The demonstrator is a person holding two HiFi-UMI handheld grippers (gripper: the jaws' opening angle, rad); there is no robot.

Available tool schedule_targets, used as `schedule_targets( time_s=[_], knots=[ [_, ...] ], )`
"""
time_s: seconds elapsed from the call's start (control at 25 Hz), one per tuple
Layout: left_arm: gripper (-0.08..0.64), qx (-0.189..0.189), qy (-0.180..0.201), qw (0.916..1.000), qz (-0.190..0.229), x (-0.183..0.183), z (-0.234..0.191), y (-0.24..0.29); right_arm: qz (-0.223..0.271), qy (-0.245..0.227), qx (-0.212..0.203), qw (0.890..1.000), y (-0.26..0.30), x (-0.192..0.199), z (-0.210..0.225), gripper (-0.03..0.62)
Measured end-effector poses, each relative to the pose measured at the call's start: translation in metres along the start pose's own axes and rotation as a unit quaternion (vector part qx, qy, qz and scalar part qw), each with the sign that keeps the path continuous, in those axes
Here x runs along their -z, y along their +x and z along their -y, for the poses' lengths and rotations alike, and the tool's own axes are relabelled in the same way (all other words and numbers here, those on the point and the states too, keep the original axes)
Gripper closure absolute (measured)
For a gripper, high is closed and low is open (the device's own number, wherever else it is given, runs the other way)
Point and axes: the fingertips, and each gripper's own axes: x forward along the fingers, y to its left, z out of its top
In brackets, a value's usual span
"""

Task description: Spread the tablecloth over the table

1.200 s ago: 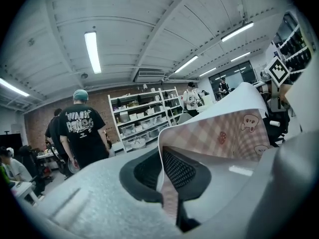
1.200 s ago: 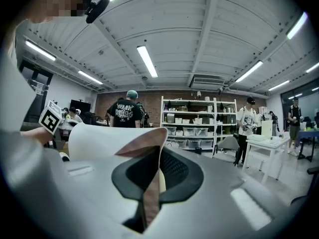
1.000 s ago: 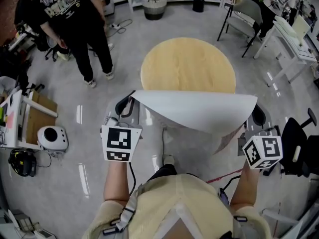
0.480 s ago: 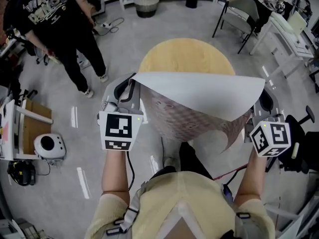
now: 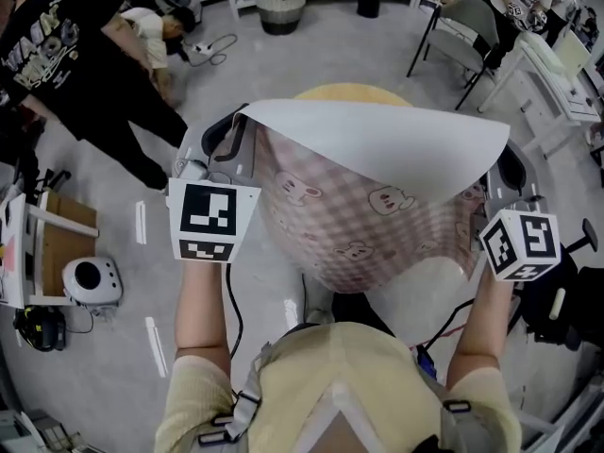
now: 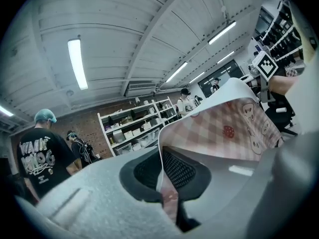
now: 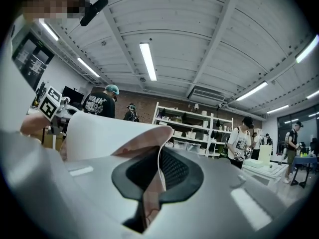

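The tablecloth point(image 5: 368, 225) hangs between my two grippers, pink checked with bear prints below and its white back point(image 5: 377, 140) folded over on top. It hides nearly all of the round wooden table point(image 5: 349, 92); only a sliver of the far rim shows. My left gripper point(image 5: 231, 140) is shut on the cloth's left corner, and the thin edge of the cloth point(image 6: 224, 133) sits pinched between its black pads point(image 6: 182, 171). My right gripper point(image 5: 505, 173) is shut on the right corner, the cloth point(image 7: 109, 133) clamped between its pads point(image 7: 172, 171). Both point about level.
A person in a black T-shirt point(image 5: 66, 55) stands at the far left. A grey chair point(image 5: 462, 26) and a white desk point(image 5: 566, 64) are at the back right, a basket point(image 5: 280, 8) at the back. A black office chair point(image 5: 566, 291) is close on my right.
Both grippers rose and went forward with the cloth. The cloth now billows over the table, covers most of the top and shows its pink side. The person at left shifted further left.
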Motion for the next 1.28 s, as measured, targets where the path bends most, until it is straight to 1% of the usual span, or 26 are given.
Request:
schedule_targets(
  time_s=[0.2, 0.32, 0.44, 0.56, 0.76, 0.88, 1.04, 1.16, 1.28],
  knots=[
    [0.554, -0.007, 0.023, 0.9997, 0.000, -0.004, -0.008, 0.023, 0.013, -0.015, -0.011, 1.000, 0.023, 0.004, 0.010, 0.581],
    [0.554, -0.014, 0.029, 0.9995, -0.001, -0.004, -0.013, 0.035, 0.015, -0.022, -0.019, 0.999, 0.036, 0.009, 0.013, 0.581],
    [0.554, -0.019, 0.037, 0.9991, -0.005, -0.008, -0.017, 0.058, 0.015, -0.024, -0.025, 0.999, 0.058, 0.014, 0.026, 0.580],
    [0.554, -0.022, 0.046, 0.9986, -0.012, -0.016, -0.026, 0.098, 0.014, -0.019, -0.030, 0.999, 0.095, 0.017, 0.048, 0.580],
    [0.552, -0.016, 0.051, 0.9976, -0.045, -0.025, -0.043, 0.201, -0.016, -0.009, -0.056, 0.998, 0.190, 0.030, 0.105, 0.578],
    [0.552, -0.006, 0.061, 0.9956, -0.070, -0.015, -0.041, 0.244, -0.034, -0.008, -0.066, 0.997, 0.224, 0.052, 0.123, 0.577],
    [0.552, 0.013, 0.080, 0.9906, -0.110, 0.012, -0.029, 0.293, -0.064, 0.002, -0.073, 0.995, 0.259, 0.095, 0.140, 0.575],
    [0.552, 0.030, 0.090, 0.9863, -0.135, 0.035, -0.019, 0.324, -0.084, 0.016, -0.076, 0.993, 0.279, 0.128, 0.149, 0.575],
    [0.551, 0.045, 0.093, 0.9822, -0.157, 0.069, -0.006, 0.351, -0.102, 0.024, -0.081, 0.991, 0.295, 0.171, 0.149, 0.574]
  ],
)
